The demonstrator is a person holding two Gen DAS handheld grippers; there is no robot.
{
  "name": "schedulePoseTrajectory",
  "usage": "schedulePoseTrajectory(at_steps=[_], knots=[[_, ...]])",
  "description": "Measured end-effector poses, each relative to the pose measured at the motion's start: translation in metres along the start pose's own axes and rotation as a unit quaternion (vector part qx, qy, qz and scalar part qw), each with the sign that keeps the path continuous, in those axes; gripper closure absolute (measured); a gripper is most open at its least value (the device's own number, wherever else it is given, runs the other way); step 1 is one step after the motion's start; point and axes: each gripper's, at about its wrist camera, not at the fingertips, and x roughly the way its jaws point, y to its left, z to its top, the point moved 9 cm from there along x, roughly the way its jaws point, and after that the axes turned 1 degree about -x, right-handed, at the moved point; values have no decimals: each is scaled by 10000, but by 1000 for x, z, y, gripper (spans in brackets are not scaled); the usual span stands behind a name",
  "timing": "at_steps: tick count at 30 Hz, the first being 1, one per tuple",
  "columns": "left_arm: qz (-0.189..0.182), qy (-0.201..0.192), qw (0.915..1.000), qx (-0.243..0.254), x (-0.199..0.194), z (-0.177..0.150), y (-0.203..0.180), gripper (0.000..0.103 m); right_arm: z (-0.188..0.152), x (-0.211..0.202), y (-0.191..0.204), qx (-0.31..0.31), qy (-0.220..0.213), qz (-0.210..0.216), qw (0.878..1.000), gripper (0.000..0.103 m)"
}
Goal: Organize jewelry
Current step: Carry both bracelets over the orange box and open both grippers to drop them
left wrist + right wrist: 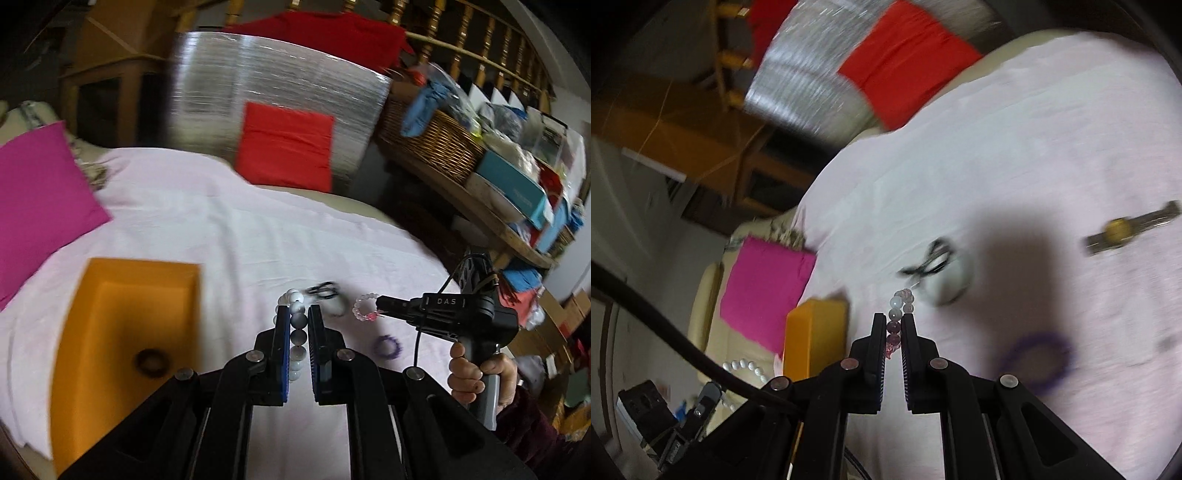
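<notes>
The left gripper (298,314) is pinching a grey and white bead bracelet (298,334) above the pink cloth (221,229), right of the orange box (140,284); the right gripper (894,321) is pinching a pink bead bracelet (895,314); a purple ring of beads (1038,362) is lying near it; a watch (1123,229) is lying far right.
</notes>
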Motion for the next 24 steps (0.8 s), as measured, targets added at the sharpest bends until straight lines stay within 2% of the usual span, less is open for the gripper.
schedulePoseTrajectory(at_steps=[5, 12, 19, 24], knots=[[569, 63, 9982, -153, -22, -24, 52, 93, -39, 40, 55, -464, 422, 248, 9977, 94], [962, 275, 9929, -639, -28, -59, 113, 93, -90, 86, 127, -982, 947, 708, 9881, 94], [1139, 425, 9889, -849, -26, -84, 142, 93, -135, 149, 180, -1430, 1497, 631, 9763, 94], [1103, 514, 9874, -1013, -19, -93, 157, 93, -146, 189, 198, -1642, 1713, 415, 9706, 94]])
